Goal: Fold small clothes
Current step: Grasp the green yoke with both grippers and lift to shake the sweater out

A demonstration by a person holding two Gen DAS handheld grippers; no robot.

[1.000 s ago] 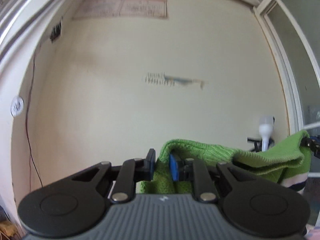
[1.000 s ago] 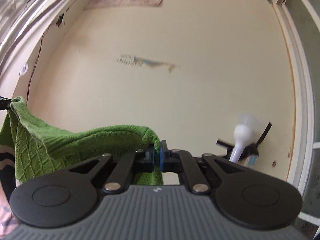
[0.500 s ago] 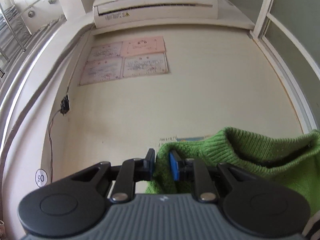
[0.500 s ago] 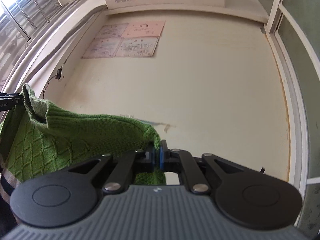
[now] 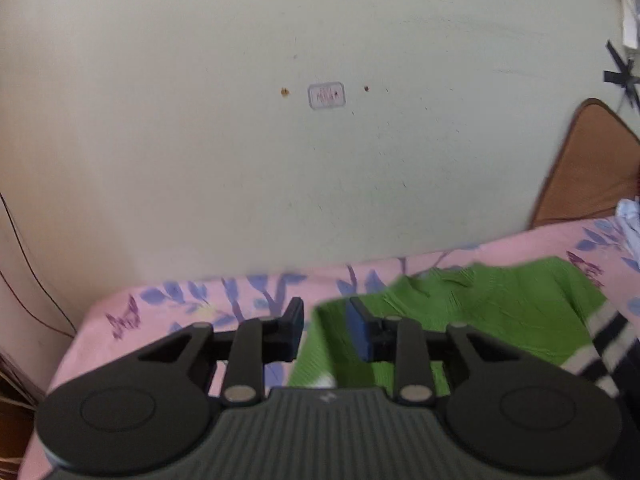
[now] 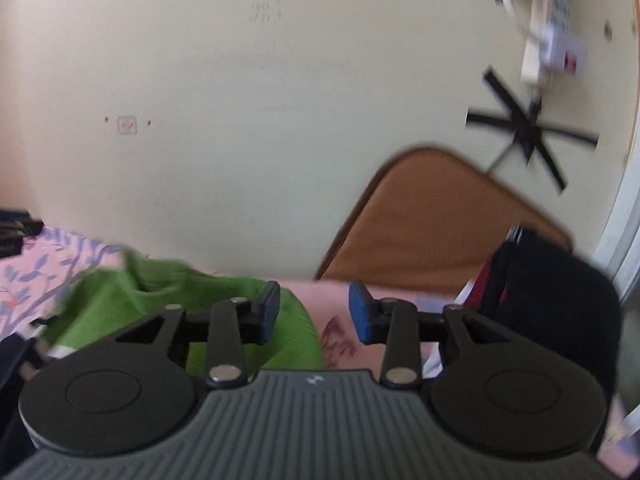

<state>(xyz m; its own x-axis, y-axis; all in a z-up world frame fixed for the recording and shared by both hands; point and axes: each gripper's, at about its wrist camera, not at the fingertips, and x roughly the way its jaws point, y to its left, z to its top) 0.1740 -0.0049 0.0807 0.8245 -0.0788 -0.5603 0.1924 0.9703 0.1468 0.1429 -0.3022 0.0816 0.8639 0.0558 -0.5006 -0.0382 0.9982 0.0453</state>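
A green knitted sweater (image 5: 472,312) with white and dark stripes at its hem lies on the pink floral bedsheet (image 5: 192,304). My left gripper (image 5: 326,330) is open, its jaws apart over the sweater's left edge, holding nothing. In the right wrist view the sweater (image 6: 172,300) lies to the left. My right gripper (image 6: 314,316) is open and empty, its left finger over the sweater's right edge and its right finger over bare sheet (image 6: 336,340).
A brown cushion (image 6: 440,224) leans on the cream wall behind the bed. A dark bundle of clothes (image 6: 552,300) lies at the right. A power strip (image 6: 548,28) hangs on the wall. The bed's left corner (image 5: 92,320) drops off by a cable.
Both grippers came down from holding the sweater up in the air. Both have opened and let go. The sweater now lies on the bed.
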